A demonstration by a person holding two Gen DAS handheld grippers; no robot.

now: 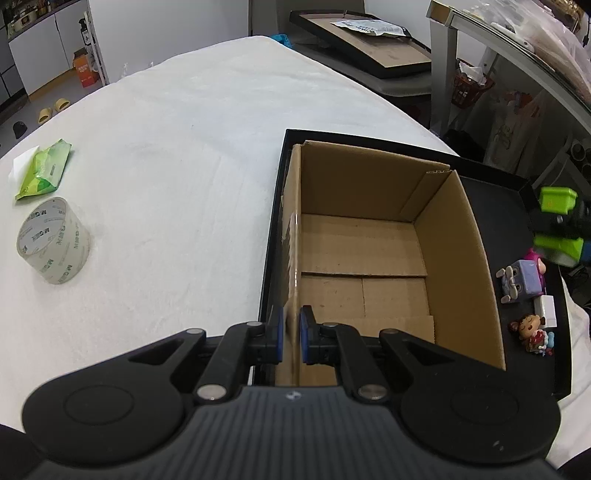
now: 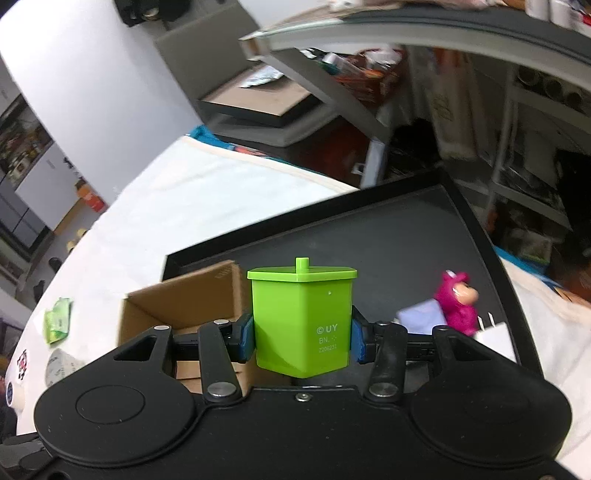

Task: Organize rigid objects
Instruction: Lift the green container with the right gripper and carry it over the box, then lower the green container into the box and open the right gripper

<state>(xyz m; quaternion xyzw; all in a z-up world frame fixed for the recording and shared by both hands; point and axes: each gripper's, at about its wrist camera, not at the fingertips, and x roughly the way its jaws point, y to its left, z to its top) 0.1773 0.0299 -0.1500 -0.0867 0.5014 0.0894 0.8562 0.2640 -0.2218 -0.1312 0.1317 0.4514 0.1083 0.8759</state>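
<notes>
An open, empty cardboard box (image 1: 369, 258) stands in a black tray (image 1: 513, 195) on the white table. My left gripper (image 1: 291, 326) is shut on the box's left wall, one blue pad on each side. My right gripper (image 2: 303, 336) is shut on a lime-green lidded plastic container (image 2: 303, 321), held in the air above the tray (image 2: 369, 236), right of the box (image 2: 184, 306). That container (image 1: 556, 199) shows at the far right of the left wrist view. A purple cube toy (image 1: 521, 280), a pink figure (image 2: 456, 301), a white block (image 1: 546, 312) and a small doll (image 1: 532, 332) lie in the tray's right part.
A roll of clear tape (image 1: 55, 240) and a green wipes pack (image 1: 44, 173) lie on the white tablecloth (image 1: 184, 147) to the left. Behind the table a second dark tray (image 1: 369, 44) holds cardboard. A grey desk (image 1: 480, 33) with clutter under it stands at the right.
</notes>
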